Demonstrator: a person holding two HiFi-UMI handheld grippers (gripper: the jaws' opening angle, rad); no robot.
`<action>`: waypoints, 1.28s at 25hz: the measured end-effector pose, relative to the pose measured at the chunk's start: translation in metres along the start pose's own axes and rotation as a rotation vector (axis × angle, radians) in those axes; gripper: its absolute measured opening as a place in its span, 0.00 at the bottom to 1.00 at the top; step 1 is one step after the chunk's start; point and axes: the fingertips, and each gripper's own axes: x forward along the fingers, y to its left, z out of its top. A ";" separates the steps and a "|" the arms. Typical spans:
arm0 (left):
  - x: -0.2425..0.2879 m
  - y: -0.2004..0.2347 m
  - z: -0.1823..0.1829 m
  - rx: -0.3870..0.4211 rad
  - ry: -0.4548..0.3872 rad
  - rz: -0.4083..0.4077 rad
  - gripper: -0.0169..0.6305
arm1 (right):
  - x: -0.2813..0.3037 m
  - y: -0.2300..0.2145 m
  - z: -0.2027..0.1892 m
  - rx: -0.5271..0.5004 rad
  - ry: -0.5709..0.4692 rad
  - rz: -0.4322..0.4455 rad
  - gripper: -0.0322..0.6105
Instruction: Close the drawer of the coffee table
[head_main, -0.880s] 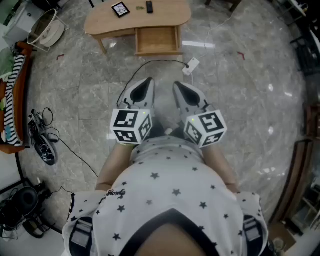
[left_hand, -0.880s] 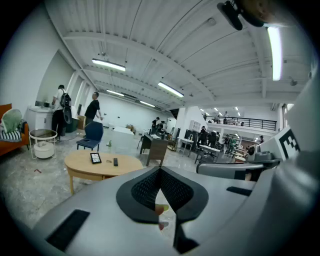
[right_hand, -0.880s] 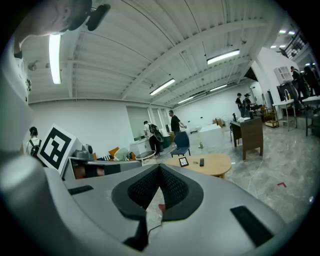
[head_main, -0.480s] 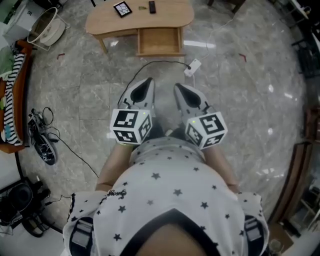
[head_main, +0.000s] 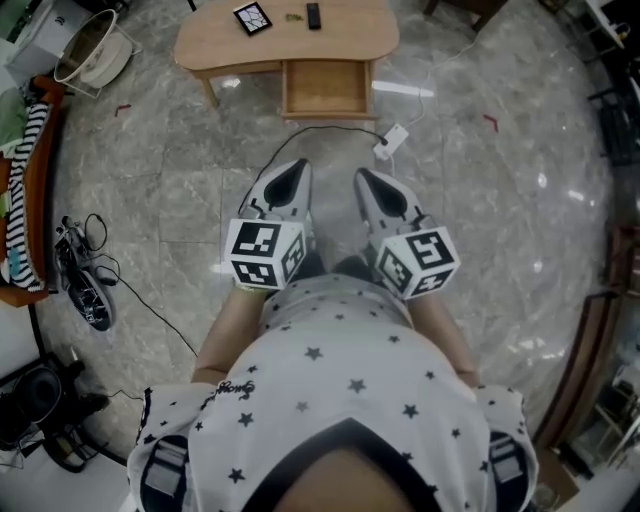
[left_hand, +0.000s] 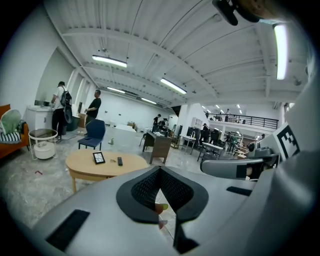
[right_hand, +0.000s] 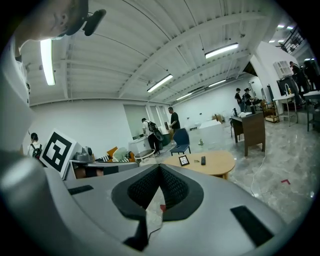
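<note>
The wooden coffee table (head_main: 225, 40) stands at the far end of the floor in the head view, its drawer (head_main: 325, 90) pulled out toward me. I hold both grippers side by side in front of my body, well short of the table. My left gripper (head_main: 296, 166) is shut with nothing in it, and so is my right gripper (head_main: 364, 177). In the left gripper view the shut left gripper (left_hand: 160, 171) points toward the table (left_hand: 85, 165). The right gripper view shows the shut right gripper (right_hand: 160, 169) and the table (right_hand: 217, 162) beyond it.
A framed picture (head_main: 252, 17) and a remote (head_main: 313, 14) lie on the tabletop. A white power strip (head_main: 390, 141) with a black cable lies on the floor between me and the drawer. Shoes and cables (head_main: 85, 290) and an orange seat (head_main: 25, 200) are at the left.
The table, drawer and power strip have slid slightly down and right in the head view, so I have come a little closer. Both grippers stay shut, side by side.
</note>
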 end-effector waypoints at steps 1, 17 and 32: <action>0.004 0.005 0.001 -0.003 0.004 0.001 0.03 | 0.006 -0.003 0.002 0.003 -0.001 -0.006 0.06; 0.071 0.074 0.024 -0.011 0.059 -0.050 0.03 | 0.096 -0.031 0.022 0.055 0.014 -0.040 0.06; 0.110 0.137 0.036 -0.005 0.079 -0.044 0.03 | 0.149 -0.060 0.032 0.087 0.020 -0.125 0.06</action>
